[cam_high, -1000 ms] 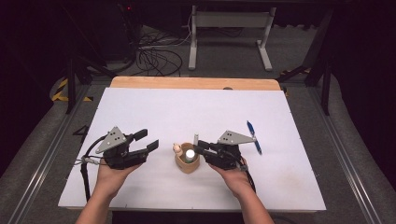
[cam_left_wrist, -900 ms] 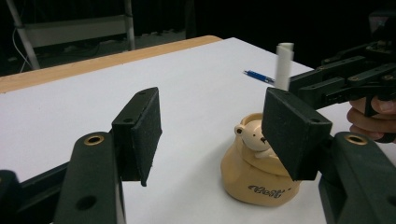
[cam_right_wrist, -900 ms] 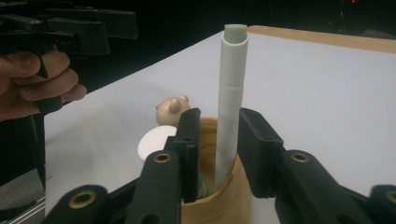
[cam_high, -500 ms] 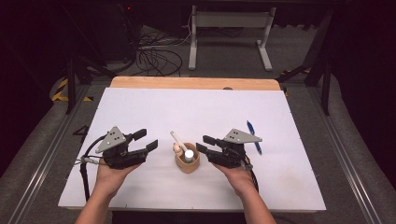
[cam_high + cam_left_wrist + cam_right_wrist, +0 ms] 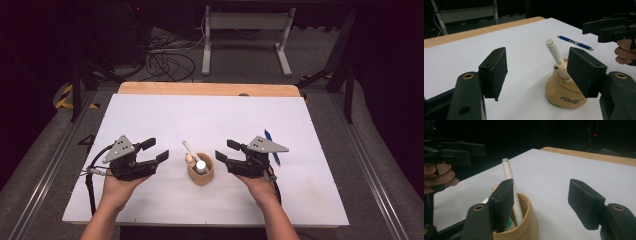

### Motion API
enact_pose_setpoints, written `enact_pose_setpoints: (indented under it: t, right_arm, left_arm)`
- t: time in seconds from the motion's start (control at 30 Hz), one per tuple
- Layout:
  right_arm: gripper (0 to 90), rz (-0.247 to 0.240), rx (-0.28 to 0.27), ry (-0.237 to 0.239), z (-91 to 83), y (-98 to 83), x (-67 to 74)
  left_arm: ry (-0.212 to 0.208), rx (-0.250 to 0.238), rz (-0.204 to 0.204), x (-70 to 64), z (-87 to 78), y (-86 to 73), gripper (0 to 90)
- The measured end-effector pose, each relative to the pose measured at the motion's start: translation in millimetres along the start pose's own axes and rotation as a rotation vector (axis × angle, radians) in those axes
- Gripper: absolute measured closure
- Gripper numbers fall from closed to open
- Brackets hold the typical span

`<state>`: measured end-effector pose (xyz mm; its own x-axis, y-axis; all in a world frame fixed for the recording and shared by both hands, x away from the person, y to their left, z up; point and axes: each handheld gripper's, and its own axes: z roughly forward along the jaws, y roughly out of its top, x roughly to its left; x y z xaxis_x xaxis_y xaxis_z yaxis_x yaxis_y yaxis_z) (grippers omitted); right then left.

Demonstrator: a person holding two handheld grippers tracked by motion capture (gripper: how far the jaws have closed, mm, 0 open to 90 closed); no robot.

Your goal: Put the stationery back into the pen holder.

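Observation:
A tan cup [image 5: 201, 175] stands on the white table top between my two grippers. A white pen [image 5: 188, 149] leans out of it toward the far left, beside a white-capped item [image 5: 201, 165]. My left gripper [image 5: 156, 149] is just left of the cup, and its jaws have just been opening with nothing between them. In the left gripper view the cup [image 5: 564, 93] and white pen [image 5: 554, 51] lie past the right pad. My right gripper [image 5: 226, 150] is just right of the cup; its jaws have just been opening and are empty. The cup [image 5: 525, 225] and pen [image 5: 510, 182] show behind its left pad.
A blue pen [image 5: 271, 146] lies on the table beyond the right hand, also seen as the blue pen [image 5: 575, 43]. A wooden strip [image 5: 210, 89] borders the far edge of the table. Cables and a metal stand are on the floor behind.
The right gripper was shut over the cup. It has let go of the white pen, opened and drawn back to the right. The pen now leans in the cup.

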<state>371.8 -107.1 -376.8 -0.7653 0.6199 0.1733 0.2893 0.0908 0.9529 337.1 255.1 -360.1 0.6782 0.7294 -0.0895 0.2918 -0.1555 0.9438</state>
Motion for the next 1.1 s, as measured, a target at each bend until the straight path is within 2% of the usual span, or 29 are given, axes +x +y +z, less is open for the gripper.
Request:
enact_pose_setpoints:
  t: [0.47, 1.1]
  right_arm:
    - [29.8, -0.012, -0.022, -0.06, -15.4, 3.5, -15.0]
    - [23.1, 0.0, -0.051, -0.157, -40.5, 6.0, -37.9]
  left_arm:
    - [0.019, 0.005, 0.011, 2.6, -0.7, -0.5, 30.0]
    - [0.012, 0.017, 0.02, 3.0, -0.6, -0.3, 23.7]
